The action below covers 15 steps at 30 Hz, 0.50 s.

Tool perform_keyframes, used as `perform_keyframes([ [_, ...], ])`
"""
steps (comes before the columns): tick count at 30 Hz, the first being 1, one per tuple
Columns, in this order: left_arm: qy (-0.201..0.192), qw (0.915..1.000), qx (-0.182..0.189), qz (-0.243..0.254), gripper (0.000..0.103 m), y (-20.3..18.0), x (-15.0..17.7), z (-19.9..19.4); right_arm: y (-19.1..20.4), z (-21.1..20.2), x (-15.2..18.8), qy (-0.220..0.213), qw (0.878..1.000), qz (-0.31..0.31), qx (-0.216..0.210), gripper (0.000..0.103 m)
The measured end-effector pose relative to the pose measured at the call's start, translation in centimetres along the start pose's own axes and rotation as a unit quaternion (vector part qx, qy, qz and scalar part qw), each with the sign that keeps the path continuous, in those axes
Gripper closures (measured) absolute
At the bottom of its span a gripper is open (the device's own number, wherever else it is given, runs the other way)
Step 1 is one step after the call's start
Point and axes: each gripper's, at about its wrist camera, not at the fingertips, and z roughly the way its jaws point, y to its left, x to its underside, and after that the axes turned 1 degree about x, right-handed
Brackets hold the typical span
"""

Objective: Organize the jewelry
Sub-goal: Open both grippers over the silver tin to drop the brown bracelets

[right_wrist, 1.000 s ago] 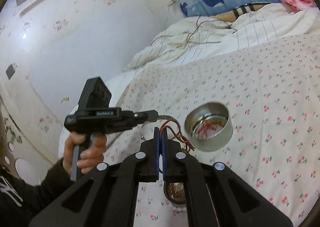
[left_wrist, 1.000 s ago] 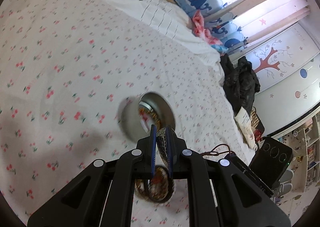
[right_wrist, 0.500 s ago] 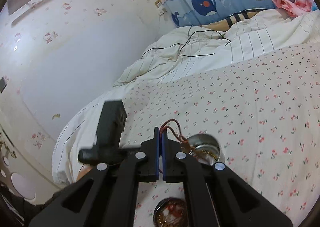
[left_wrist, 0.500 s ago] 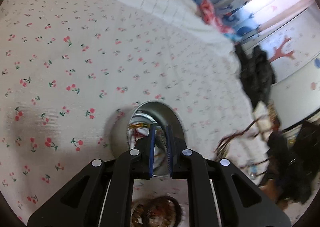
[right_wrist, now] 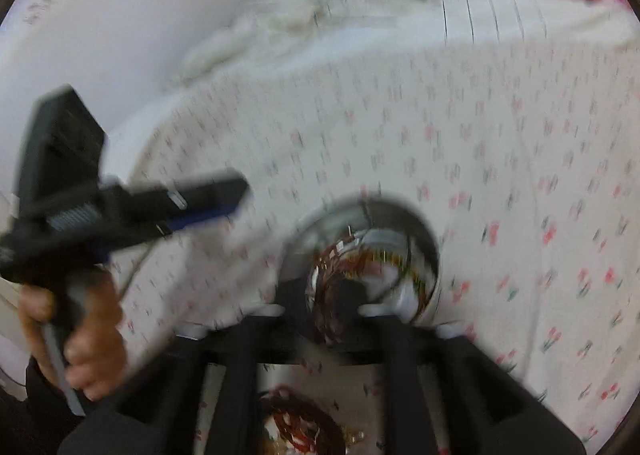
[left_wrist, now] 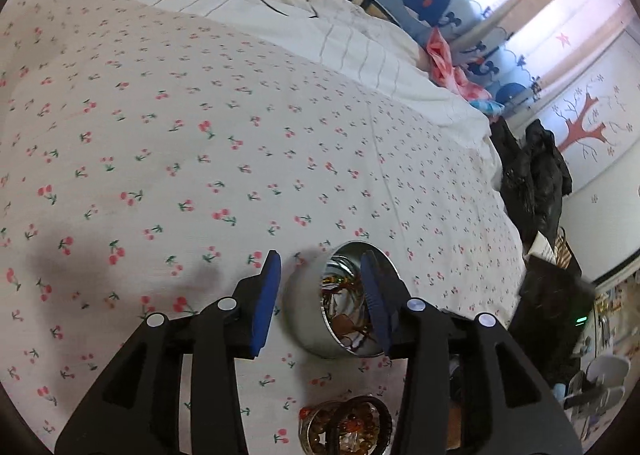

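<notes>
left gripper [left_wrist: 318,305]: my jaws have just been opening, nothing between them, steel bowl [left_wrist: 308,329] of tangled jewelry below | right gripper [right_wrist: 320,305]: just opening too, blurred, probably empty over the bowl | step: release squarely above the rim | room: cherry-print bedsheet [left_wrist: 240,135] bare beyond; beaded bracelets [left_wrist: 352,429] nearer me

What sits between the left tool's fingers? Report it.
In the left wrist view, the left tool stands open, nothing pinched; through the gap shows the metal tin of jewelry on the sheet.
</notes>
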Motion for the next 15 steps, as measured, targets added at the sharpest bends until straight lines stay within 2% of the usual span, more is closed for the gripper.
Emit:
perform_keyframes([
  [1,0.0,1.0,0.0,-0.001,0.063,0.1,0.0,-0.1,-0.1,-0.4,0.2,-0.013,1.0,0.003,0.005,0.043],
  [4,0.001,0.9999,-0.01,0.008,0.059,-0.1,0.2,-0.2,0.0,-1.7,0.2,-0.027,1.0,-0.004,0.008,0.043],
  [6,0.003,0.9997,-0.018,0.015,0.057,-0.2,0.5,-0.3,-0.3,-3.2,0.4,-0.047,0.999,-0.005,0.025,0.04],
  [9,0.008,0.9992,-0.032,0.024,0.055,0.0,1.1,-0.6,-1.4,-4.6,0.9,-0.055,0.998,0.006,0.043,0.039],
  [15,0.01,0.9977,-0.056,0.037,0.05,0.3,2.4,-1.6,-2.5,-5.8,2.2,-0.043,0.993,-0.004,0.107,0.037],
])
